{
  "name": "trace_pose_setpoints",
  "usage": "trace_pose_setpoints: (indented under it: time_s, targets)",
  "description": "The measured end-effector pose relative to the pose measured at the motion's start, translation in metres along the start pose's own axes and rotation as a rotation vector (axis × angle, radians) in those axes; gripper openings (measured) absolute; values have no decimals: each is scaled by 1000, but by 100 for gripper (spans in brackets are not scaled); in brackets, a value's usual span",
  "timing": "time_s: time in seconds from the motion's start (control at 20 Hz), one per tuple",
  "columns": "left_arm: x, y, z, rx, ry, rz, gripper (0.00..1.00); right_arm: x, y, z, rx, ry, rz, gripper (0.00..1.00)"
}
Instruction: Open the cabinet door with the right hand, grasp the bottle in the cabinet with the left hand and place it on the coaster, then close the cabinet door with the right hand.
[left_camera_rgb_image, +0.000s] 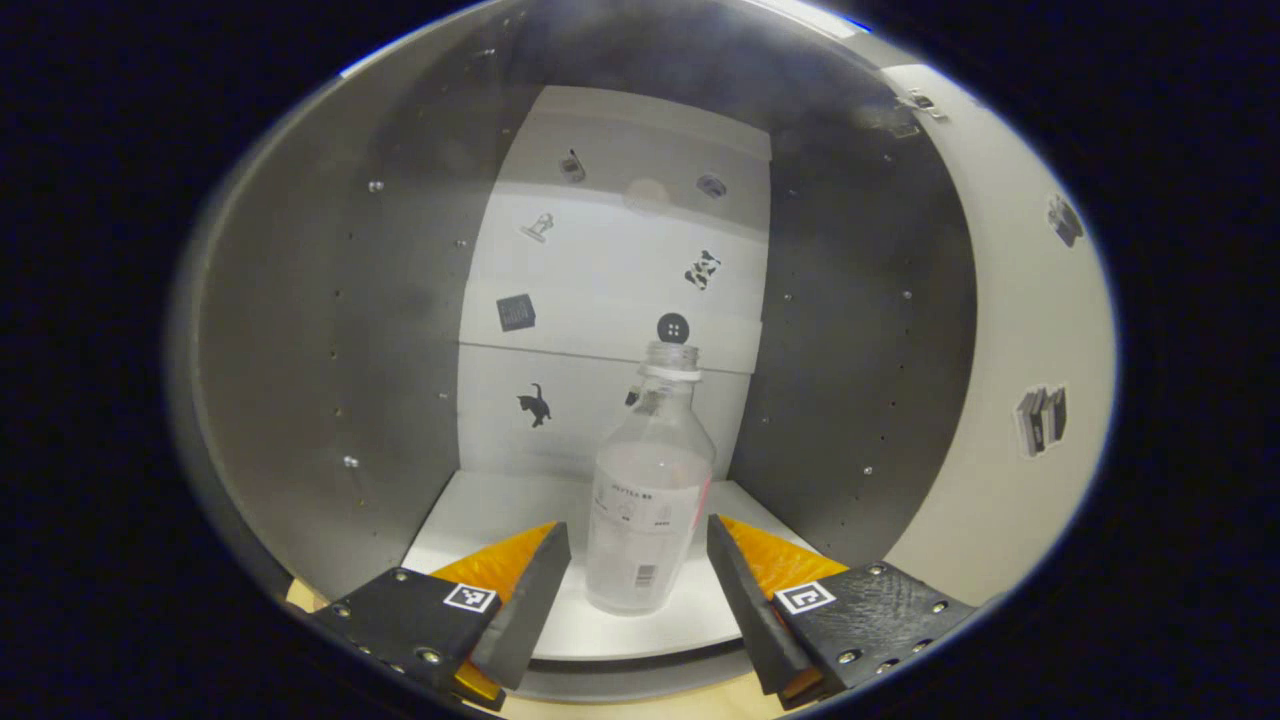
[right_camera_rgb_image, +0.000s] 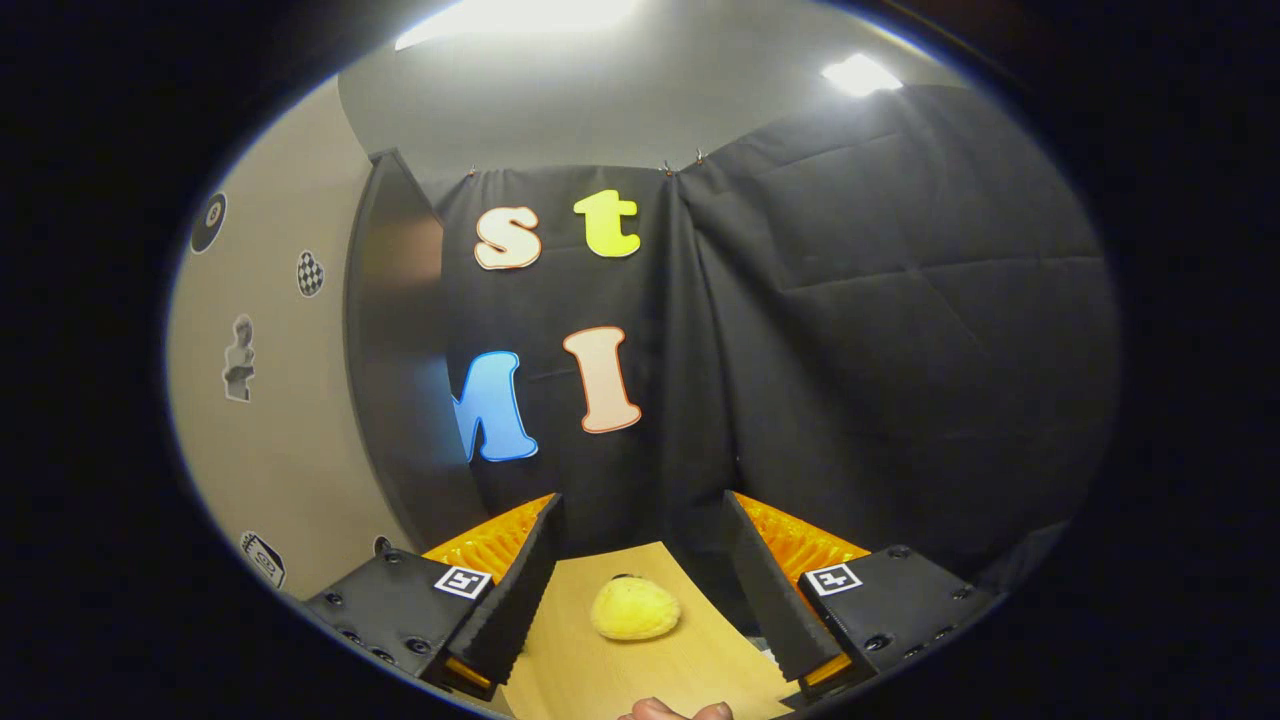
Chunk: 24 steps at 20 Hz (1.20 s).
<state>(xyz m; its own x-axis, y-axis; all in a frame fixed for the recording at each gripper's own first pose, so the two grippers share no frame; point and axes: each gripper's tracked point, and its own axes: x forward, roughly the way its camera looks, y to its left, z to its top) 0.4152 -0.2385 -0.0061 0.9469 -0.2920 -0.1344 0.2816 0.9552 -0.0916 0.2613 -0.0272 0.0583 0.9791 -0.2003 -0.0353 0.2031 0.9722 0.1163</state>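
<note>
In the left gripper view a clear plastic bottle (left_camera_rgb_image: 650, 490) with a white label and no cap stands upright on the cabinet's white floor (left_camera_rgb_image: 480, 520). My left gripper (left_camera_rgb_image: 638, 560) is open, its fingers on either side of the bottle's lower half with a gap on each side. The cabinet door (left_camera_rgb_image: 1010, 400) hangs open at the right, pale with stickers on it. In the right gripper view my right gripper (right_camera_rgb_image: 640, 570) is open and holds nothing, and the open door (right_camera_rgb_image: 270, 400) stands at the left, its dark edge facing me.
A yellow fuzzy ball (right_camera_rgb_image: 635, 610) lies on the wooden tabletop (right_camera_rgb_image: 590, 670) between the right fingers' lines. Fingertips of a hand (right_camera_rgb_image: 675, 710) peek in at the bottom edge. The cabinet's grey side walls (left_camera_rgb_image: 330, 380) close in on both sides of the bottle.
</note>
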Motion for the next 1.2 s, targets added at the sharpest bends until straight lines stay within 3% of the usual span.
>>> trace_pose_setpoints:
  time_s: [0.1,0.2,0.3,0.35,0.85,0.9,0.95,1.2]
  targets:
    - [10,-1,0,-3,-5,-7,88,2,-1,-7,-18,22,-3,98]
    - [18,-2,0,-2,-6,-12,82,4,0,-12,-26,40,-1,98]
    - [26,-4,1,3,-14,-14,84,6,-1,-16,-20,55,-2,98]
    - [29,-5,3,10,-17,-15,85,8,-2,-17,-15,60,-5,93]
    - [43,-11,15,82,-51,7,85,16,-12,-32,4,112,-7,93]
    - [42,-10,16,87,-48,18,84,16,-8,-34,9,123,6,98]
    - [42,-11,16,95,-46,22,75,16,-5,-34,9,125,19,98]
    - [20,-22,21,50,-56,4,72,23,-5,-39,-45,130,59,98]
